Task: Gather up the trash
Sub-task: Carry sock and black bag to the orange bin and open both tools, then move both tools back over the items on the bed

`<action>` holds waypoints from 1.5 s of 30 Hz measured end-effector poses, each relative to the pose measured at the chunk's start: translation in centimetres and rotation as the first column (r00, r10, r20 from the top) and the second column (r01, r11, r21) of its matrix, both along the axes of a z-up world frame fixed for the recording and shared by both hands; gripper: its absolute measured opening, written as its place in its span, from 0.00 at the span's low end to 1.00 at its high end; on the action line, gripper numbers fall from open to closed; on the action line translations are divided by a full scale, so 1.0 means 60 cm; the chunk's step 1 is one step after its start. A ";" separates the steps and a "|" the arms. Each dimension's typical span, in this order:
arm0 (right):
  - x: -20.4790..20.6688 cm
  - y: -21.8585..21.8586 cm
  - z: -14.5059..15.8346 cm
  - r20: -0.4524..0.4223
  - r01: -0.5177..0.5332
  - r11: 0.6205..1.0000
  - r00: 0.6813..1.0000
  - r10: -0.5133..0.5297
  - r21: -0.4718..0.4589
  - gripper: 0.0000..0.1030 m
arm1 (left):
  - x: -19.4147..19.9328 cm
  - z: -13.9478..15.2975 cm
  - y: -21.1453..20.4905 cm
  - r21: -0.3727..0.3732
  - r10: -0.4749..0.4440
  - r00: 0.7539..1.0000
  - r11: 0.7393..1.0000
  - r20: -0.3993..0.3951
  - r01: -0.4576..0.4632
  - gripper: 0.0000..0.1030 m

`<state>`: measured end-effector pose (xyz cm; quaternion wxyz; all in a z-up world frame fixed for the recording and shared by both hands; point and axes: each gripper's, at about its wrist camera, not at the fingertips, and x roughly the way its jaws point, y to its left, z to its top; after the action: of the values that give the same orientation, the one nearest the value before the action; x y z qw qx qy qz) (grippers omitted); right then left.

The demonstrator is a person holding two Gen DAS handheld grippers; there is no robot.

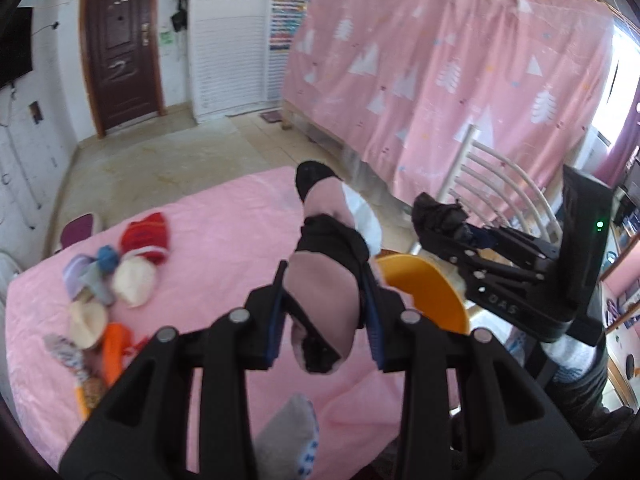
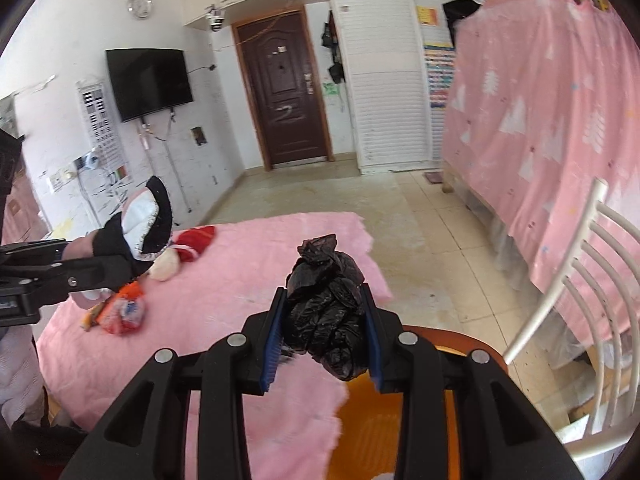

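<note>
- Pink blanket (image 2: 224,280) fills mid-frame, with leftover scraps (image 2: 122,312) at its left.
- Orange bin (image 2: 384,424), lower right, likely waits for trash.
- Left gripper (image 1: 324,312) clamps a black-and-pink slipper (image 1: 324,280) at centre.
- Right gripper (image 2: 326,328) pinches a crumpled black bag (image 2: 326,312), lifted above the bin.

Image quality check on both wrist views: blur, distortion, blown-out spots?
Left wrist: strong fisheye bending with dark corners, window at the right edge blown out, pink curtain and small items on the pink blanket smeared. Right wrist: same fisheye warp; black plastic bag in the right gripper fairly sharp, floor and blanket edge soft.
</note>
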<state>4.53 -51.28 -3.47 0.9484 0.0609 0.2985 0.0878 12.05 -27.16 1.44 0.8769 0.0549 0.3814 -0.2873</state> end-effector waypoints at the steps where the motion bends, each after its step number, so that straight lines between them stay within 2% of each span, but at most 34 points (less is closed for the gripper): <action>1: 0.001 -0.015 -0.008 -0.009 0.014 1.000 1.000 -0.014 -0.002 0.24 | -0.001 -0.001 -0.016 0.002 -0.014 1.000 1.000 -0.006 0.014 0.32; 8: 0.002 -0.081 -0.057 -0.065 0.058 0.998 0.996 -0.056 0.028 0.24 | 0.010 -0.023 -0.113 0.019 -0.094 0.993 0.995 -0.073 0.095 0.32; 11: 0.006 -0.100 -0.066 -0.093 0.076 0.995 0.993 -0.070 0.061 0.28 | 0.013 -0.035 -0.146 0.022 -0.119 0.988 0.992 -0.103 0.122 0.33; 12: 0.004 -0.105 -0.068 -0.098 0.086 0.994 0.992 -0.079 0.064 0.34 | 0.014 -0.038 -0.155 0.024 -0.125 0.986 0.991 -0.109 0.128 0.33; 13: 0.001 -0.106 -0.067 -0.098 0.095 0.993 0.991 -0.088 0.064 0.46 | 0.014 -0.040 -0.154 0.024 -0.133 0.984 0.990 -0.119 0.137 0.34; 14: -0.004 -0.113 -0.068 -0.090 0.109 0.992 0.991 -0.103 0.062 0.52 | 0.016 -0.044 -0.162 0.024 -0.140 0.982 0.989 -0.128 0.144 0.38; 15: -0.008 -0.113 -0.065 -0.086 0.118 0.991 0.990 -0.113 0.059 0.62 | 0.016 -0.047 -0.175 0.026 -0.151 0.979 0.987 -0.135 0.156 0.40; 16: -0.012 -0.119 -0.065 -0.082 0.131 0.990 0.989 -0.126 0.058 0.66 | 0.016 -0.048 -0.183 0.026 -0.158 0.978 0.986 -0.137 0.163 0.48; 17: -0.013 -0.121 -0.063 -0.081 0.139 0.989 0.988 -0.134 0.059 0.67 | 0.014 -0.047 -0.191 0.026 -0.167 0.976 0.985 -0.138 0.172 0.52; 21: -0.020 -0.139 -0.059 -0.080 0.168 0.983 0.984 -0.162 0.075 0.67 | 0.001 -0.040 -0.209 0.031 -0.199 0.973 0.979 -0.114 0.203 0.54; 31: -0.028 -0.102 -0.026 -0.052 0.150 0.987 0.988 -0.147 0.055 0.67 | -0.006 -0.014 -0.148 0.005 -0.152 0.986 0.988 -0.075 0.153 0.55; 38: -0.016 -0.025 0.005 -0.024 0.074 0.997 0.997 -0.073 0.024 0.69 | -0.012 0.006 -0.083 -0.023 -0.100 0.994 0.995 -0.032 0.099 0.60; 42: -0.004 0.028 0.017 -0.020 0.020 1.000 1.000 -0.020 0.009 0.69 | -0.010 0.013 -0.033 -0.038 -0.045 0.999 0.998 -0.006 0.044 0.61; 45: 0.007 0.073 0.024 -0.021 -0.028 1.000 0.999 0.028 -0.005 0.70 | -0.009 0.018 0.005 -0.050 0.004 1.000 0.999 0.010 -0.004 0.65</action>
<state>4.95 -46.88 -2.01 0.9442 0.0550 0.3093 0.0994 11.51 -26.85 2.50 0.8804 0.0338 0.3699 -0.2947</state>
